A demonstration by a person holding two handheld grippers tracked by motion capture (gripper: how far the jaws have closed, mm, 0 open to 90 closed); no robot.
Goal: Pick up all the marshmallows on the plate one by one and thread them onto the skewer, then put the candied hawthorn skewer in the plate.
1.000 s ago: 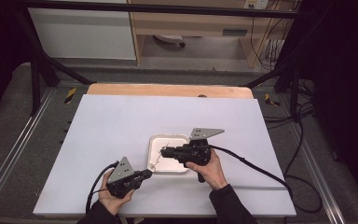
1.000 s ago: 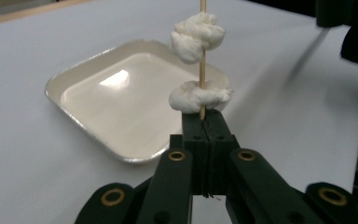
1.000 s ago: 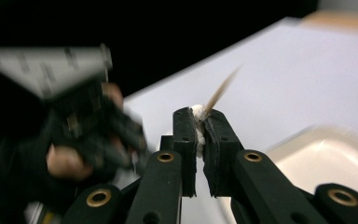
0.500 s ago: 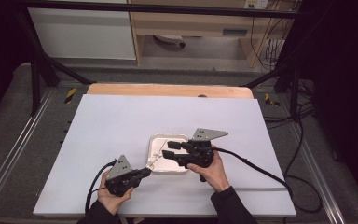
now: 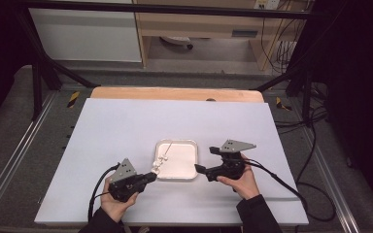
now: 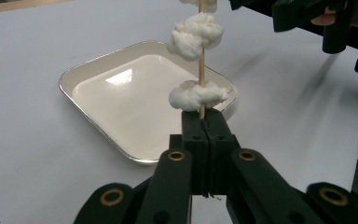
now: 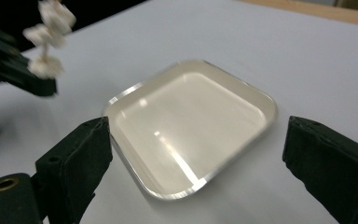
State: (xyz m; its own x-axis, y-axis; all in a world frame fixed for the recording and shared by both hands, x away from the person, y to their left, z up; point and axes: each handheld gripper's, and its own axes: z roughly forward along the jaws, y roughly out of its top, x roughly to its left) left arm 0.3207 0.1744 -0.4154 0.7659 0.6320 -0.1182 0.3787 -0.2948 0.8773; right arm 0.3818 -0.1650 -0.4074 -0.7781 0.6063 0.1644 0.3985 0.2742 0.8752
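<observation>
My left gripper (image 5: 149,177) (image 6: 205,125) is shut on the lower end of a thin wooden skewer (image 5: 161,158) (image 6: 201,70). White fluffy pieces are threaded on the skewer, which slants up over the left part of a shallow white tray (image 5: 182,162) (image 6: 121,93) (image 7: 191,121). My right gripper (image 5: 206,159) (image 7: 196,126) stands at the tray's right edge. Its jaws have just been opening and are wide apart with nothing held between them. The right gripper view also has the left gripper (image 7: 18,74) and its skewer (image 7: 46,32) at the upper left.
The tray lies near the front middle of a white table top (image 5: 126,126). A wooden strip (image 5: 175,93) runs along the table's far edge. Black frame bars (image 5: 48,73) and cables (image 5: 315,145) stand beyond the table's sides.
The right gripper has drawn away from the skewer to the right, off the tray's middle, and its jaws have opened wide. The left gripper has kept still with the skewer.
</observation>
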